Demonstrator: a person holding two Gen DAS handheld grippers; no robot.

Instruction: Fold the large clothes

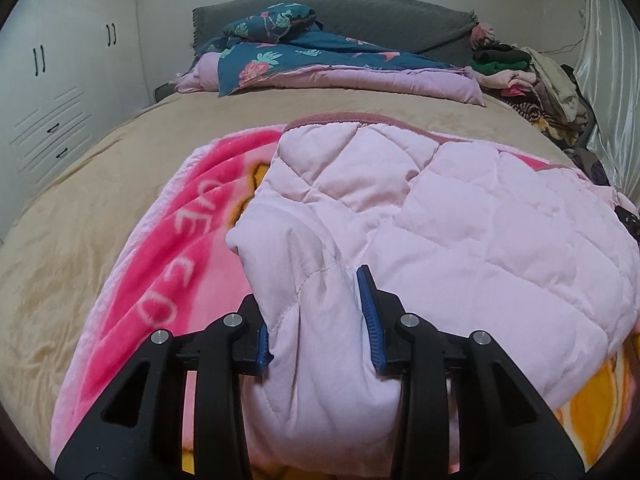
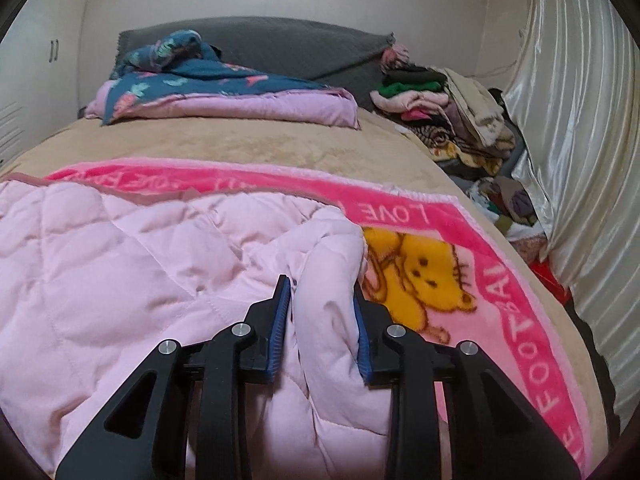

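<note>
A pale pink quilted jacket [image 1: 460, 216] lies on a bright pink blanket [image 1: 168, 264] with a yellow bear on the bed. In the left wrist view my left gripper [image 1: 316, 312] is shut on a thick bunch of the jacket's near left part, its blue pads pressing the fabric from both sides. In the right wrist view the jacket [image 2: 120, 248] fills the left half, and my right gripper [image 2: 322, 316] is shut on a bunched fold at its near right edge, beside the bear print [image 2: 424, 276].
The tan bedspread [image 1: 160, 132] runs back to a folded lilac and teal floral quilt [image 1: 320, 64] against a grey headboard. A heap of clothes [image 2: 448, 116] sits at the far right. A shiny white curtain [image 2: 580, 160] hangs on the right, white cupboards [image 1: 52, 92] on the left.
</note>
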